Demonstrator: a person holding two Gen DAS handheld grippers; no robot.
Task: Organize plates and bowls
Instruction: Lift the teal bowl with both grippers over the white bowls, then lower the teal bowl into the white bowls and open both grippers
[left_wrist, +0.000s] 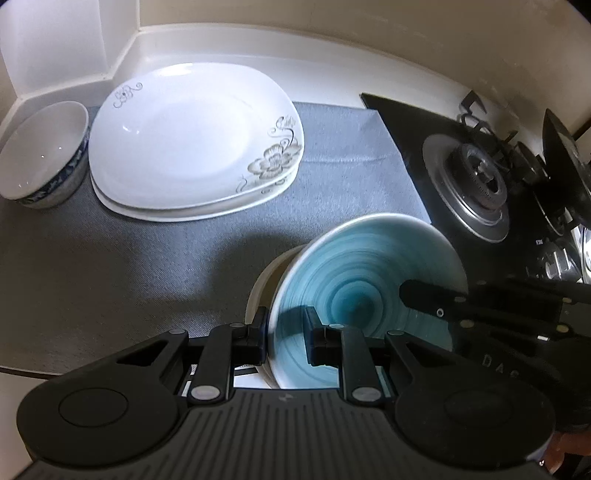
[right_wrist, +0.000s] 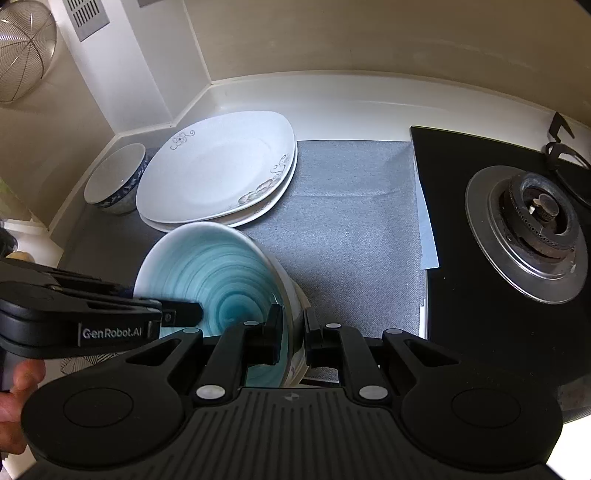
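Cream walls (right_wrist: 332, 37), white upstand, grey counter mat (right_wrist: 351, 206), black gas hob (right_wrist: 480, 258) (glossy), wire basket (right_wrist: 22, 51)

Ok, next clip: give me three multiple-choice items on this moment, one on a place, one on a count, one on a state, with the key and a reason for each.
1. Where does the small blue-patterned bowl sit?
A. On the stove
B. Beside the white plates, toward the corner
C. Inside the teal bowl

2. How many floral white plates are stacked?
A. Two
B. Four
C. One

3. How is the teal bowl held?
A. Resting free on the mat
B. By one pair of tongs only
C. By both, left tongs and right tongs, each clamped on its rim

Key: 1 B, it stands left of the plate stack by the wall corner. 2 A, two rims show, one under the other. 3 C, each wrist view shows its fingers either side of the rim.
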